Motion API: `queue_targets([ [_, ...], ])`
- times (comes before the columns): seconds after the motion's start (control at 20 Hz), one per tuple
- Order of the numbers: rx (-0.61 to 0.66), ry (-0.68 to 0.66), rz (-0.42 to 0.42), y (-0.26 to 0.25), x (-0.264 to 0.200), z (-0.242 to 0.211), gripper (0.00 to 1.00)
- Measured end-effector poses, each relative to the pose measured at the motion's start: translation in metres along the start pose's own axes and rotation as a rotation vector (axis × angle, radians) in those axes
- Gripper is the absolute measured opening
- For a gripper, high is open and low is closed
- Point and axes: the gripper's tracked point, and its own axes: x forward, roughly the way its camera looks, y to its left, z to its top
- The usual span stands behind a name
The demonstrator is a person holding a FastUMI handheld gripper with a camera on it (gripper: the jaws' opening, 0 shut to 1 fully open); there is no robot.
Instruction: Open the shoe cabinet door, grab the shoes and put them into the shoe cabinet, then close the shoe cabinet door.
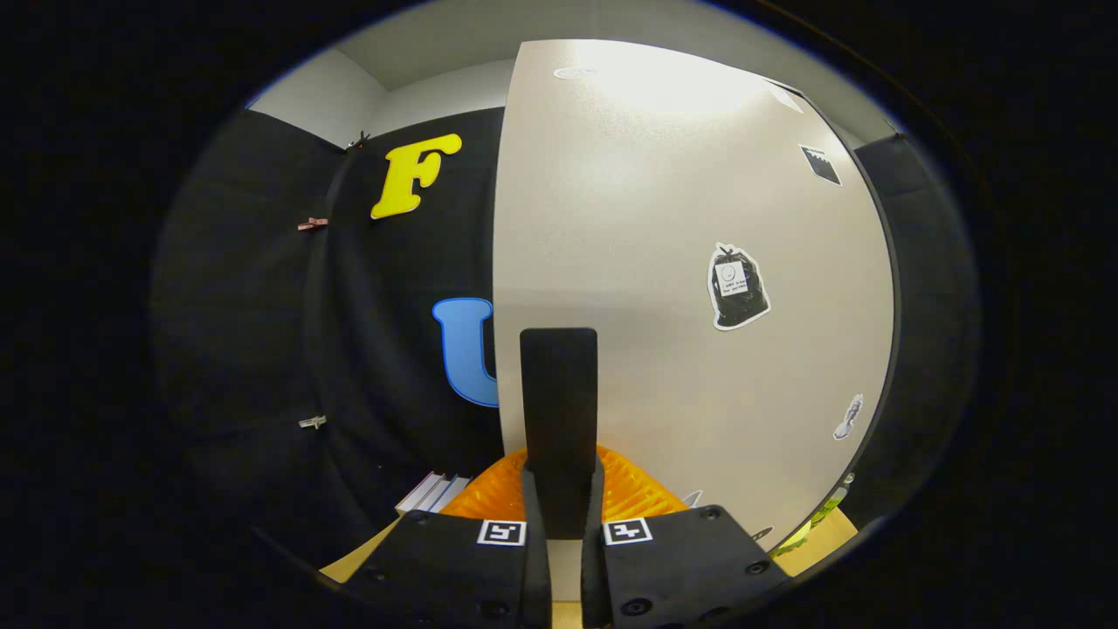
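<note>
Cream laminate is filling the space ahead: the shoe cabinet door [664, 262] is standing upright just beyond the fingers, its left edge running down against the black booth wall. A black handle [559, 393] is rising as a flat vertical bar close to that left edge, and the gripper [559, 489] is clamping it. The two fingers [534, 524] are pressing on the bar's lower end from either side, with no gap showing. Gripping low on the bar and near the door's free edge is probably giving the person the most leverage for swinging the panel on its hinges, which would be sitting along the far right edge.

A sticker of a black bag [738, 286] is sitting on the door's right half, with smaller stickers near its right edge and lower corner.

An orange ridged thing [629, 489] is lying low behind the fingers, at the foot of the door. Whether it is one of the shoes cannot be told from here. Some pale flat items [430, 493] are resting beside it on a wooden surface [354, 563].

The door-moving step seems to be under way. Whether it is the opening or the closing one is unclear.
</note>
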Motion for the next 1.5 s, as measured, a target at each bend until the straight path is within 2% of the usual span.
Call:
queue_targets([
  [0.15, 0.003, 0.008, 0.052, -0.009, -0.049, 0.000, 0.17],
  [0.4, 0.004, 0.024, 0.087, -0.036, -0.119, 0.001, 0.17],
  [0.8, 0.025, 0.042, 0.094, -0.093, -0.182, 0.008, 0.17],
  [1.1, 0.040, 0.037, -0.017, -0.152, -0.220, 0.008, 0.16],
  [1.3, 0.032, 0.033, -0.125, -0.190, -0.232, 0.010, 0.16],
  [1.5, 0.034, 0.029, -0.195, -0.212, -0.240, 0.014, 0.16],
])
